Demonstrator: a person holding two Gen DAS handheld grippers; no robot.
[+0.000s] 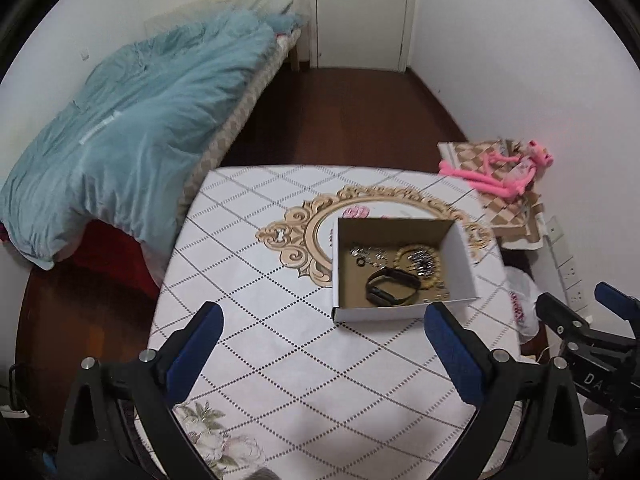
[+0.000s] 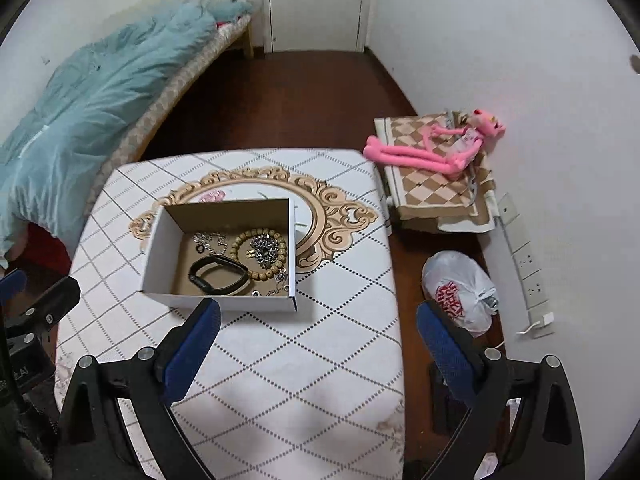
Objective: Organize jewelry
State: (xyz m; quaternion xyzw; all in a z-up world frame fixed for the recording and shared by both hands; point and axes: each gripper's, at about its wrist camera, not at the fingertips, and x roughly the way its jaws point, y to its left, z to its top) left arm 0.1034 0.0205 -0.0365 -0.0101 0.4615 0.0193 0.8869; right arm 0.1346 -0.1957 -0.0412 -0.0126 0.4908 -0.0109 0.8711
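An open white cardboard box (image 1: 460, 256) (image 2: 160, 240) stands on the patterned table (image 1: 280, 360) (image 2: 300, 360). Inside lie a black band (image 1: 394, 286) (image 2: 218, 274), a wooden bead bracelet (image 1: 416, 254) (image 2: 260, 250), silver chains (image 1: 370, 256) (image 2: 210, 240) and small rings. My left gripper (image 1: 324, 320) is open and empty, above the table just in front of the box. My right gripper (image 2: 318, 322) is open and empty, in front of and to the right of the box, over the table's right edge. Each gripper shows at the edge of the other's view.
A bed with a blue quilt (image 1: 132, 128) (image 2: 88, 92) is at left. A pink plush toy (image 1: 500, 168) (image 2: 432, 148) lies on a checkered box at right. A white plastic bag (image 2: 460, 292) and a power strip (image 2: 528, 264) sit on the floor by the right wall.
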